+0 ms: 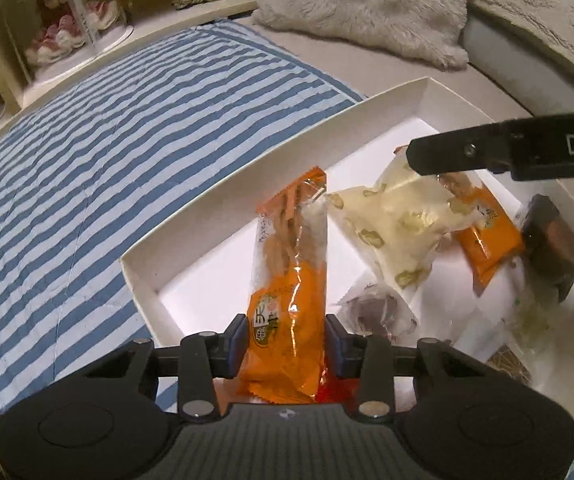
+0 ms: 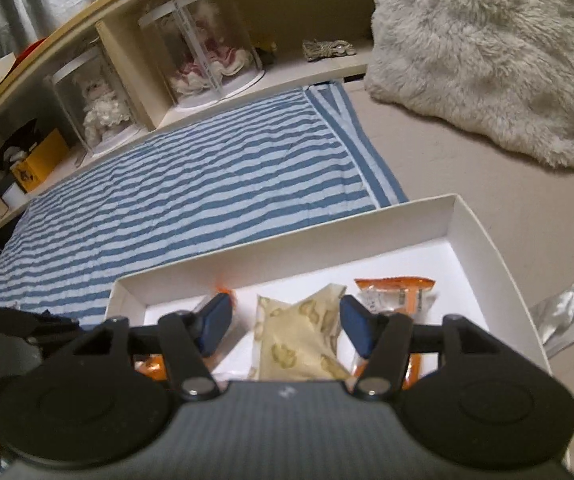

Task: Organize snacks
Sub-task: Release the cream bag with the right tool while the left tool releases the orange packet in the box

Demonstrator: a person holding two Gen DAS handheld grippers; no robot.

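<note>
Your left gripper clamps an orange snack packet, long axis pointing toward the white box's far wall; your right gripper stands apart around a cream packet.

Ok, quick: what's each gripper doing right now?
Left gripper: shut on the orange plastic snack packet.
Right gripper: open around the cream patterned snack pouch.

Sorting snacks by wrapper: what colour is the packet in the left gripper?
Orange with a clear window; the packet shows best in the left wrist view.
</note>
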